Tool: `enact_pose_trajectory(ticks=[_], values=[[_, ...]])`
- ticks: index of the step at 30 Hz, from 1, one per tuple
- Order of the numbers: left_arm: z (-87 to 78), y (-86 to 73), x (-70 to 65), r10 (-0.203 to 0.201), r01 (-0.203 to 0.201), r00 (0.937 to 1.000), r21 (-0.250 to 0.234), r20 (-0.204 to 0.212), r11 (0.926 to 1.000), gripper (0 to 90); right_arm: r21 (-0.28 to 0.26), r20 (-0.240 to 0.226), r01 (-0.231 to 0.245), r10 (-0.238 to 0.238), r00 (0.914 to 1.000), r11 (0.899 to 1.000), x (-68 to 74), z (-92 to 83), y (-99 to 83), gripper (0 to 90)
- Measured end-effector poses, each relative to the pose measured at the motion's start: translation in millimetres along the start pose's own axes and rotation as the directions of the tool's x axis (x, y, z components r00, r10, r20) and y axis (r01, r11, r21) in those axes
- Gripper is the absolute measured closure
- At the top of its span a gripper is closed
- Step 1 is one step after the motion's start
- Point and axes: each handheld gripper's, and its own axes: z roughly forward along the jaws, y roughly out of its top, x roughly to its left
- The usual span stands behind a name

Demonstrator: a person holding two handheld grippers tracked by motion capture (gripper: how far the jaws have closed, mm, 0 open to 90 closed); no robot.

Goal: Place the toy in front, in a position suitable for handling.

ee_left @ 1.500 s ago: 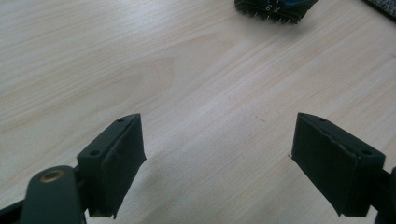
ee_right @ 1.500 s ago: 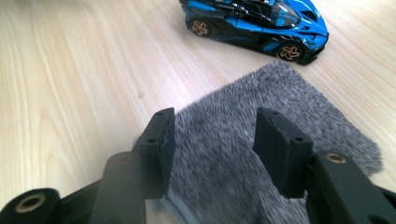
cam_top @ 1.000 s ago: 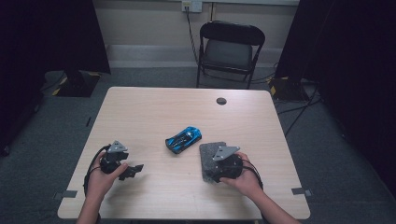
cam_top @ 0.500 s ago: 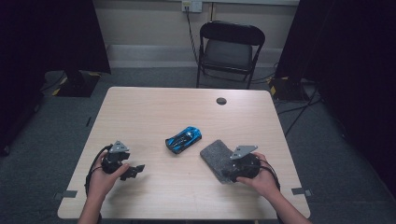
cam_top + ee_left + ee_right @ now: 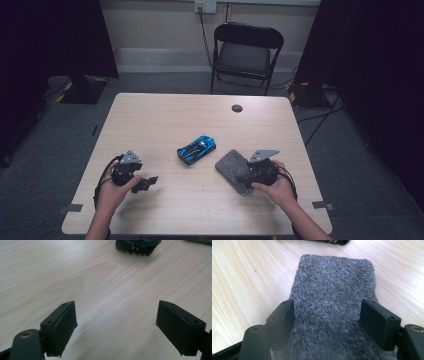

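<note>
Working from the tabletop [image 5: 165,120] downward in size: this pale wood surface carries a grey felt pad [image 5: 235,170], a blue toy car [image 5: 196,149] and a small dark disc [image 5: 237,108] near its far edge. The felt pad lies flat just to the right of the toy car, apart from it, toward the near right part of the tabletop.

The right tongs [image 5: 246,176] sit over the near end of the pad. In the right gripper view the pad [image 5: 332,297] runs away between the two jaws, which stand spread at either side of it and have just been opening; the pads do not seem to press on the felt, so I judge it released or not yet gripped. To do this step well, the tongs should come low enough to catch the thin edge rather than scrape over the top, and close square across the short side so the pad lifts without folding. Keeping clear of the toy car matters, since a nudge would roll it.

The left tongs [image 5: 145,182] rest well left of the toy car, wide open over bare wood, with the car's end [image 5: 137,246] ahead of them.

No container is on the tabletop.
</note>
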Motion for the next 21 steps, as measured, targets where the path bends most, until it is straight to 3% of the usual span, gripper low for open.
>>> enact_pose_trajectory(ticks=[8, 10, 15, 21], values=[[4.0, 3.3, -4.6, 0.023, -0.023, 0.9997, -0.006, -0.003, 0.9997, 16.3, 0.017, 0.016, -0.034, 0.034, 0.9993, 0.999, 4.2, 10.4, -3.8, 25.5], [5.8, 4.8, -6.5, 0.024, -0.024, 0.9997, -0.016, 0.001, 0.9996, 16.4, 0.043, 0.024, -0.031, 0.030, 0.9993, 0.999, 3.1, 11.5, -6.8, 25.4], [13.4, 16.3, -14.9, 0.055, -0.054, 0.9983, -0.068, 0.017, 0.9963, 15.8, 0.028, 0.034, -0.118, 0.117, 0.9925, 0.993, 2.4, 15.4, -16.8, 26.1], [31.4, 33.1, -25.8, 0.084, -0.078, 0.9957, -0.125, 0.041, 0.9891, 15.8, 0.025, 0.061, -0.123, 0.122, 0.9907, 0.992, 6.1, 16.3, -18.2, 28.1]])
